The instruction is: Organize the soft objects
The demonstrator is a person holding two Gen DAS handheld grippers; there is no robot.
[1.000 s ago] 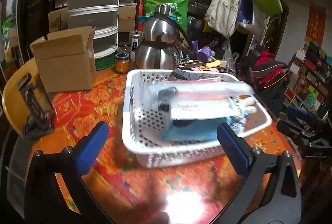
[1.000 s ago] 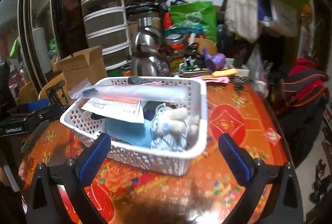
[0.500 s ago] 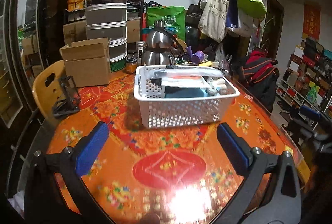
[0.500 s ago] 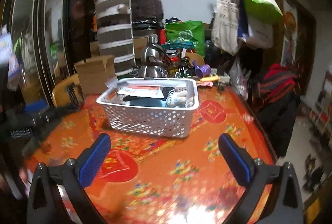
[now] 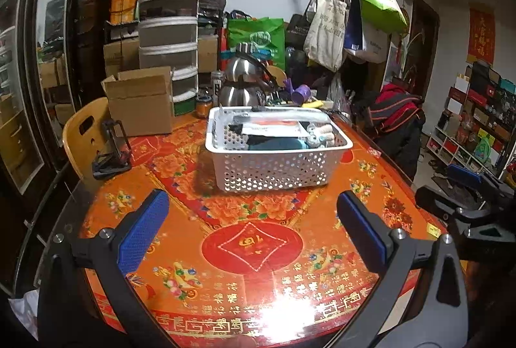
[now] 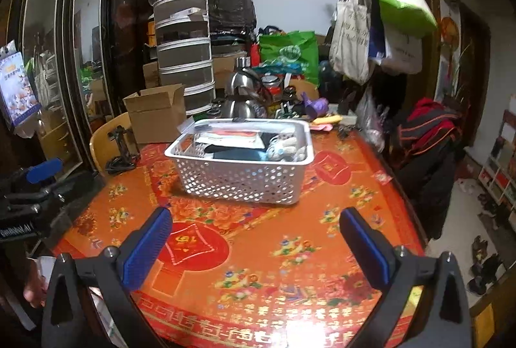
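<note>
A white perforated basket [image 5: 274, 169] [image 6: 245, 177] stands in the middle of the round orange table [image 5: 251, 248] [image 6: 258, 248]. It holds soft things: a teal cloth [image 5: 277, 143], a pale plush toy [image 6: 285, 146] at its right end, and flat plastic-wrapped packets [image 5: 274, 127]. My left gripper [image 5: 253, 230] is open and empty, held well back from the basket over the table's near part. My right gripper [image 6: 254, 238] is open and empty, also well back. Each gripper shows at the edge of the other's view.
An open cardboard box [image 5: 142, 103], stacked drawers [image 5: 169, 35], steel kettles [image 5: 245, 86] and jars crowd the table's far side. A yellow chair [image 5: 85, 135] with a black stand [image 5: 111, 151] is at the left. Bags hang on a coat rack [image 5: 345, 15].
Both grippers have pulled far back from the basket, which now looks small and distant. The basket and its contents stay in place. Both jaws remain open.
</note>
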